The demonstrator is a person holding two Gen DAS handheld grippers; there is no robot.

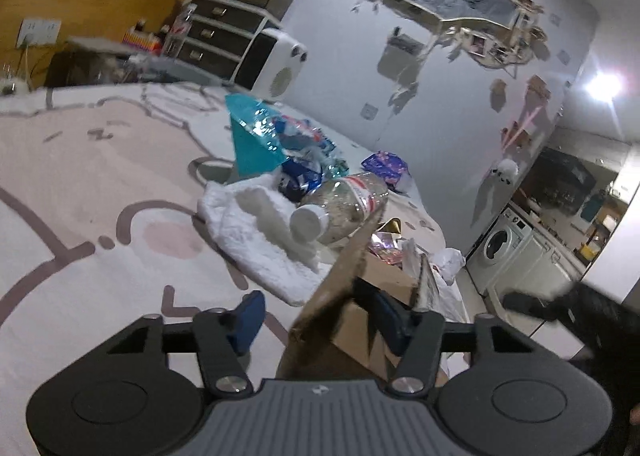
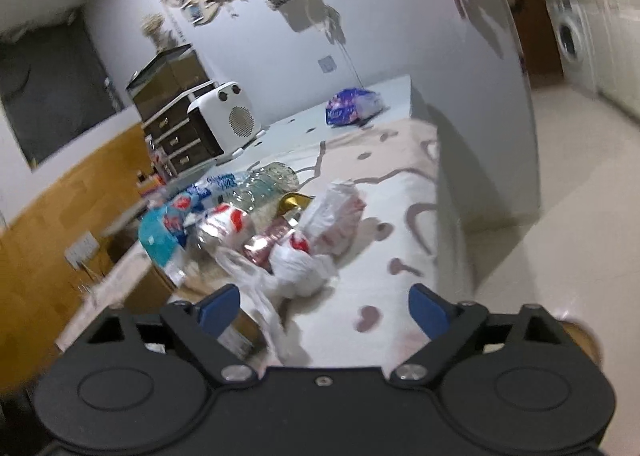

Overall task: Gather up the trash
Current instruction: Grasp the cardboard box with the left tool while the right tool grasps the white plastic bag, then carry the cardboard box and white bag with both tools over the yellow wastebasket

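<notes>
Pale bedding (image 1: 80,176) printed with pink and brown cartoon outlines fills the left wrist view, backed by a white wall, a dark chest of drawers (image 1: 224,36) and a white heater (image 1: 276,64). Trash lies heaped in the middle of the bed: a teal wrapper (image 1: 250,136), a clear plastic bottle (image 1: 344,208) on its side with its white cap toward the camera, crumpled white tissue (image 1: 260,240), and a purple packet (image 1: 386,166) farther back. A cardboard box (image 1: 384,280) stands at the bed's near edge with scraps inside. The left gripper (image 1: 316,316) has its blue pads apart, with one raised box flap (image 1: 340,288) between them; the right pad lies just beside the flap, but whether it presses is unclear. A washing machine (image 1: 500,248) sits at far right.

Across the right wrist view, the same bed (image 2: 400,216) runs away toward the wall, with tiled floor (image 2: 580,196) on the right. White plastic bags (image 2: 304,268) with red marks, a pink foil wrapper (image 2: 268,242) and the bottle (image 2: 264,184) are heaped together ahead. The right gripper (image 2: 324,310) is spread wide, nothing clamped, a loose bag edge just inside its left pad.
</notes>
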